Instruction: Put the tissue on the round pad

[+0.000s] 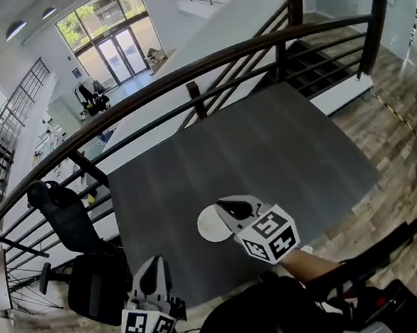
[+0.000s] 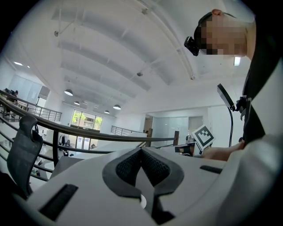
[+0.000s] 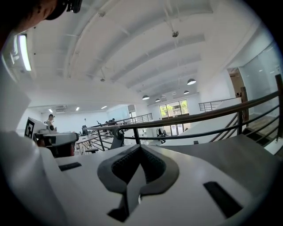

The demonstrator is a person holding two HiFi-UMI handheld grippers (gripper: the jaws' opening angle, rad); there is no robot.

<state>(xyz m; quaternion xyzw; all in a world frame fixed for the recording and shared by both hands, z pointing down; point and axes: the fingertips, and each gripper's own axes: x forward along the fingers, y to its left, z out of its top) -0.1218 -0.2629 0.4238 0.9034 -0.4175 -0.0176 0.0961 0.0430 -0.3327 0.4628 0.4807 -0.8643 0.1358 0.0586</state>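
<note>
A white round pad [image 1: 210,226] lies on the dark grey table [image 1: 267,155] near its front edge. My right gripper [image 1: 222,205] hangs over the pad's right side and hides part of it. Its jaws are pressed together with nothing between them, as the right gripper view shows [image 3: 139,152]. My left gripper [image 1: 154,261] is at the table's front left corner, low and pointing away from me. It is also shut and empty in its own view [image 2: 141,152]. No tissue shows in any view.
A curved dark railing [image 1: 182,75] runs behind the table. A black office chair [image 1: 68,217] stands at its left. Stairs [image 1: 316,58] drop away at the back right, and wooden floor [image 1: 394,139] lies to the right. The person's dark clothing [image 1: 287,318] fills the bottom edge.
</note>
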